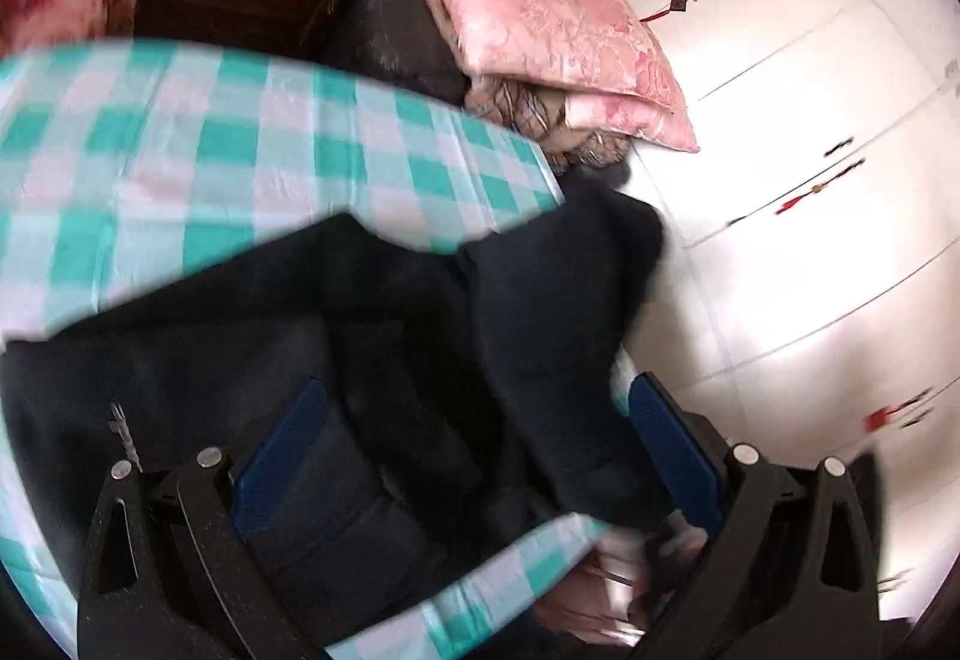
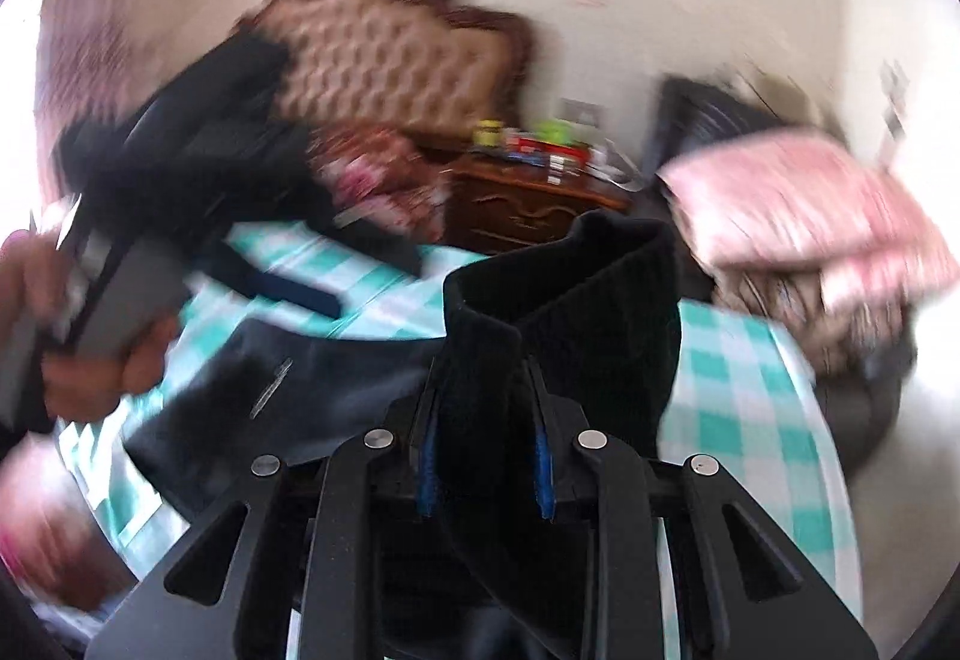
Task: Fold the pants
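Pants [image 1: 372,336] of dark cloth lie spread across a table under a teal-and-white checked cloth [image 1: 180,138], and both wrist views are smeared by motion.

The left gripper [image 1: 474,438] hovers low over the garment with its two blue-padded fingers [image 1: 288,444] wide apart; dark fabric fills the space between them, but neither pad visibly presses on it. Beyond the right-hand finger a fold of the pants stands up off the table, and past the fingertips the checked cloth runs on toward the room.

The right gripper [image 2: 483,456] points forward and slightly upward, its two fingers drawn in tight on a thick upright fold of the pants [image 2: 564,312]; the blue pads [image 2: 427,474] show only as thin strips on either side of the pinched cloth. The lifted fold rises straight out beyond the fingertips, while the rest of the garment trails down to the left of the fingers onto the table. Further left, a bare hand [image 2: 108,360] grips the handle of the other gripper.

Beyond the fingertips in both views sit one pink patterned pillow [image 1: 558,36] on a stack of bedding, one dark wooden cabinet [image 2: 528,210] with small colourful items on top too blurred to count, and a white wardrobe [image 1: 810,120].
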Demonstrator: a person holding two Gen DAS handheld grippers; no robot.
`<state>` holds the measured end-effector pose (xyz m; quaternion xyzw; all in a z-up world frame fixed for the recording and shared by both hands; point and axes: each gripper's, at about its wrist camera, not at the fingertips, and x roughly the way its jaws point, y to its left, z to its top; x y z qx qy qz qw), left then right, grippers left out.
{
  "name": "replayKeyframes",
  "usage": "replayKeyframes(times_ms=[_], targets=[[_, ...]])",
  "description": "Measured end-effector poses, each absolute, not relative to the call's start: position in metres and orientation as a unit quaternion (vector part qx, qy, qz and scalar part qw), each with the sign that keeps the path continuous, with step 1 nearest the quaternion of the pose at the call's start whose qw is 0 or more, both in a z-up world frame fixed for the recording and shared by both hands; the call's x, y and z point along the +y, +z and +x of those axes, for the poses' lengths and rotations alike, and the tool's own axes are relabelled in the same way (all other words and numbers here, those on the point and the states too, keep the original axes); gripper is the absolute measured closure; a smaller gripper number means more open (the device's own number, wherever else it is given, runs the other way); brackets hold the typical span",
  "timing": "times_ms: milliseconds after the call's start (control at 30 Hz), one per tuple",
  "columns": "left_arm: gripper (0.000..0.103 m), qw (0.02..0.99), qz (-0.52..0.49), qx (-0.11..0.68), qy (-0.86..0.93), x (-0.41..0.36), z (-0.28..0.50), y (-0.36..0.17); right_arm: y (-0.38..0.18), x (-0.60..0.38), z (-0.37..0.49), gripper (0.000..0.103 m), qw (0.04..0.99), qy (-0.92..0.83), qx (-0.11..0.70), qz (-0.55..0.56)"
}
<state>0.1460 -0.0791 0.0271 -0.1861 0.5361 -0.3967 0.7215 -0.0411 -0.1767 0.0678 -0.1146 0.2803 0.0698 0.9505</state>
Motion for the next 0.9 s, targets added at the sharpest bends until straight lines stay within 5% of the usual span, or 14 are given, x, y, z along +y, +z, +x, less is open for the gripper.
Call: replayKeyframes(times_ms=[267,500,533,567,600,633,767,900], targets=[[0.002,0.609,-0.253,0.631,-0.408,-0.079,0.162,-0.057,0.019,-0.127,-0.057,0.079,0.929,0.091,0.295,-0.203],[0.005,0.623,-0.164,0.63,-0.433,-0.143,0.149,-0.038,0.027,-0.128,-0.061,0.079,0.927,0.105,0.278,-0.228],[0.015,0.628,-0.15,0.631,-0.431,-0.15,0.147,-0.036,0.027,-0.128,-0.063,0.079,0.927,0.105,0.276,-0.23],[0.048,0.638,-0.131,0.632,-0.419,-0.156,0.146,-0.034,0.027,-0.129,-0.064,0.077,0.927,0.102,0.274,-0.236],[0.07,0.646,-0.118,0.635,-0.407,-0.159,0.148,-0.036,0.026,-0.132,-0.065,0.072,0.925,0.099,0.275,-0.242],[0.077,0.639,-0.128,0.639,-0.408,-0.159,0.151,-0.039,0.026,-0.134,-0.068,0.068,0.925,0.107,0.276,-0.238],[0.079,0.645,-0.141,0.627,-0.414,-0.154,0.155,-0.03,0.042,-0.174,-0.097,0.031,0.944,0.163,0.239,-0.157],[0.08,0.645,-0.161,0.612,-0.427,-0.154,0.168,-0.002,0.035,-0.224,-0.117,0.025,0.919,0.269,0.288,-0.021]])
